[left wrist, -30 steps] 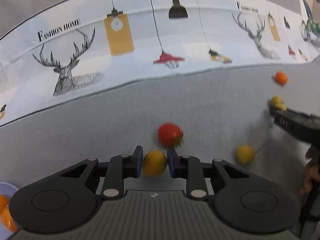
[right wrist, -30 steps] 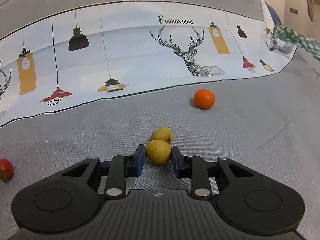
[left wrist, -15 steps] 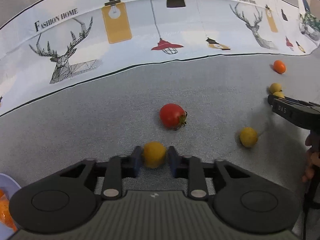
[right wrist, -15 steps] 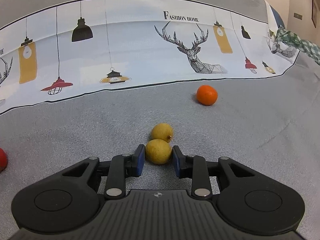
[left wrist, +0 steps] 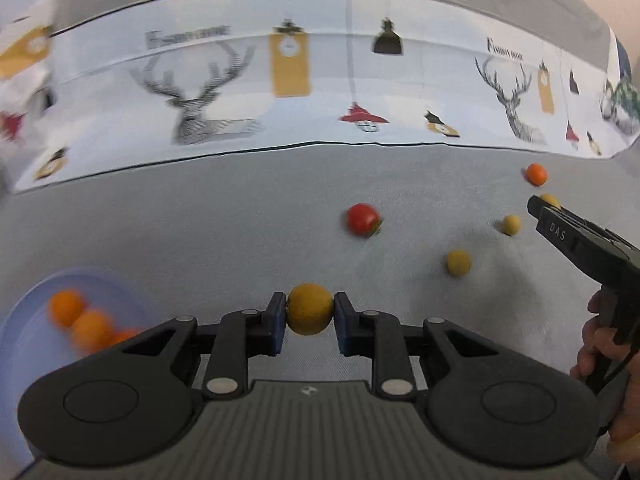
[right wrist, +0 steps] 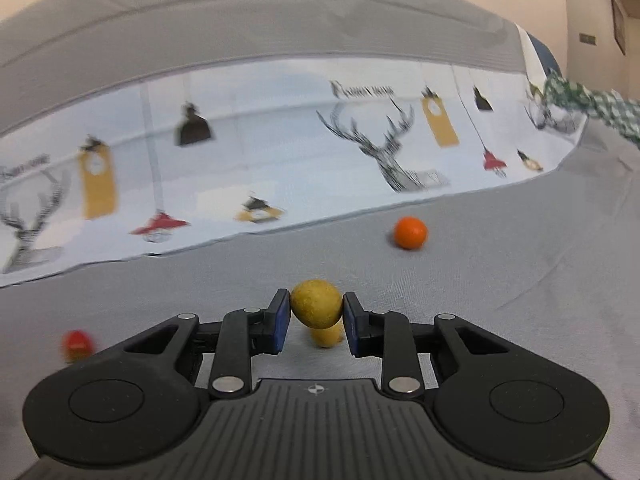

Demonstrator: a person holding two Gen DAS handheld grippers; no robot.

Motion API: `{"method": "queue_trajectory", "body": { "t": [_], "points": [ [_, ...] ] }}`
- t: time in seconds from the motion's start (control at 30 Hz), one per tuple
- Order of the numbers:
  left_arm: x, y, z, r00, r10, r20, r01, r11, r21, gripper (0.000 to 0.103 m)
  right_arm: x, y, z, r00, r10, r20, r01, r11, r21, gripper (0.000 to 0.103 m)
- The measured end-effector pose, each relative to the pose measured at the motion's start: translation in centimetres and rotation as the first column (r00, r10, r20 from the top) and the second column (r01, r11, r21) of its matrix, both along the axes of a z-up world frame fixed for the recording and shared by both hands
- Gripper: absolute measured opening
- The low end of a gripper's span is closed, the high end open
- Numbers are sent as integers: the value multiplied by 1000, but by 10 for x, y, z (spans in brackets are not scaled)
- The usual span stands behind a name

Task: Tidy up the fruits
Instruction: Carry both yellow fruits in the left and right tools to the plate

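Note:
My left gripper (left wrist: 310,322) is shut on a yellow-orange fruit (left wrist: 310,309), held above the grey cloth. A pale blue bowl (left wrist: 28,308) with several oranges (left wrist: 66,306) lies at the lower left of the left wrist view. My right gripper (right wrist: 313,322) is shut on a yellow fruit (right wrist: 316,302), lifted off the cloth; a second yellow fruit (right wrist: 326,337) lies beneath it. In the left wrist view the right gripper (left wrist: 538,204) shows at the right edge, its held fruit (left wrist: 551,200) peeking behind the tip. A red tomato (left wrist: 362,219), two yellow fruits (left wrist: 459,262) (left wrist: 511,224) and an orange (left wrist: 536,173) lie loose.
A white printed cloth (left wrist: 320,92) with deer and lamps runs along the back of the grey surface (left wrist: 200,220). A person's hand (left wrist: 600,348) holds the right tool at the right edge. The orange (right wrist: 410,233) and tomato (right wrist: 78,344) also show in the right wrist view.
Both grippers have risen with their fruits. The left one swung left, bringing the blue bowl further into view. The second yellow fruit now sits below the right gripper's held one.

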State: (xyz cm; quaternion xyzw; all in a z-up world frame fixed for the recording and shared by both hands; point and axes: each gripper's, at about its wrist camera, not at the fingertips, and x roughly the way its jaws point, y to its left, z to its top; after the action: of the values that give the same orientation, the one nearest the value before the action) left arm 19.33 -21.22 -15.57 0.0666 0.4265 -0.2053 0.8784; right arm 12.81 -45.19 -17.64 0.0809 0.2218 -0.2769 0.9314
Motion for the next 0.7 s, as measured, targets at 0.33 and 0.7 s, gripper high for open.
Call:
{"method": "queue_trajectory", "body": {
  "t": [0.33, 0.7],
  "points": [
    [-27, 135, 37, 985, 172, 3, -171, 985, -23, 28, -43, 160, 31, 938, 344, -43, -339, 935, 102, 30],
    [-10, 208, 38, 970, 242, 22, -242, 970, -10, 28, -20, 274, 42, 812, 575, -104, -567, 818, 96, 30]
  ]
}}
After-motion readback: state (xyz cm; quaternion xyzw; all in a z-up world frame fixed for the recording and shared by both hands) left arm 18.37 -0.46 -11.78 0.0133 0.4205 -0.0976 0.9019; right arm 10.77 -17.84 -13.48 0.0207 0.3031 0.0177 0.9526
